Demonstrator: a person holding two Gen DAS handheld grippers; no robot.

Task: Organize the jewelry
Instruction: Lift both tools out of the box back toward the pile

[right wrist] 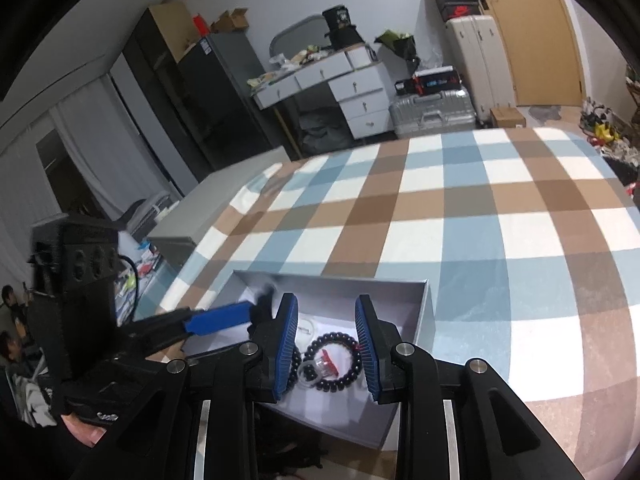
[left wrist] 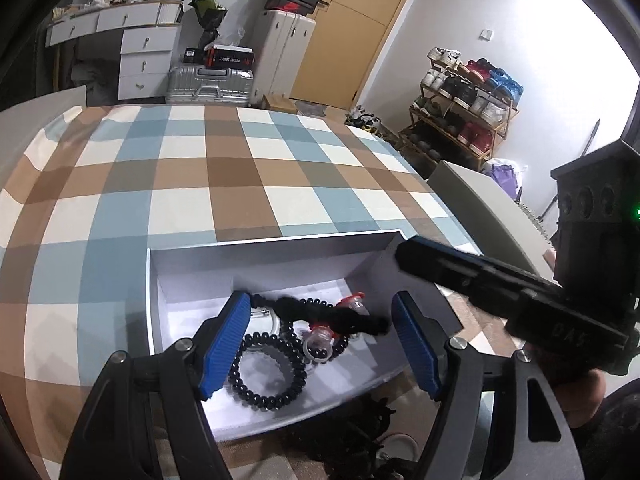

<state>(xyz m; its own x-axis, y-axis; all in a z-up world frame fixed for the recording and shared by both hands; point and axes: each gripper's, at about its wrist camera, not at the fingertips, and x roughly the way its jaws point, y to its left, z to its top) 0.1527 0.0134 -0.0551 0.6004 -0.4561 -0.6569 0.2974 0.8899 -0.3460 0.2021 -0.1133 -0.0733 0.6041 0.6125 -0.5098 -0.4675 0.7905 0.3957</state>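
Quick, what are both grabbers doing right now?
Left gripper: wide open, pinching nothing.
Right gripper: narrow gap, pads apart, holding nothing.

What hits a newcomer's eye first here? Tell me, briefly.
The blue, brown and white checked tablecloth fills most of both views. On its near edge sits an open white box holding black bead bracelets and a clear ring with a red top. The left gripper and right gripper, both blue-padded, hover over the box.
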